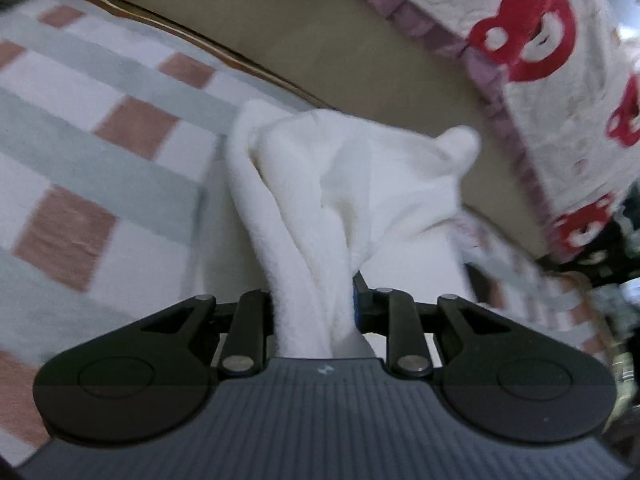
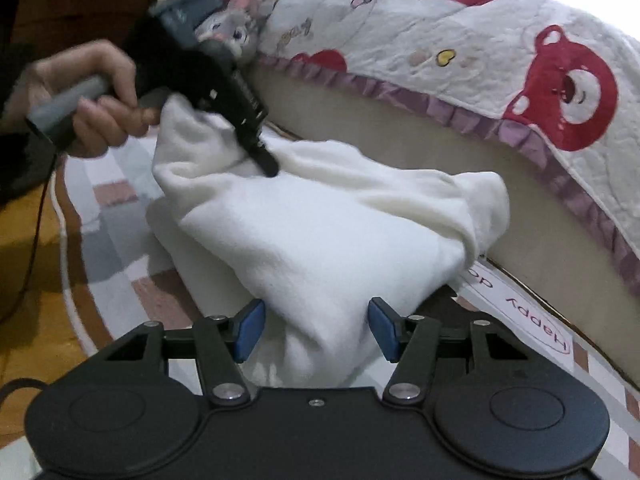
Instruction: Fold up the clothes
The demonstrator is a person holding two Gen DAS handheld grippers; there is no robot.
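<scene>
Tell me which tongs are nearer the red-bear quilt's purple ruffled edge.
Right, I judge. The right tongs sit by the bed under the purple ruffled edge; the left tongs grip the white fleece garment farther out.

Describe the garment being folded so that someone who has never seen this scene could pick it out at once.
Start at the bed with the red-bear quilt; on the floor beside it lies a checked rug. On that rug sits the white fleece garment, bunched, with the left gripper clamped on it. It is the only plain white, fluffy thing there; everything around it is patterned.
</scene>
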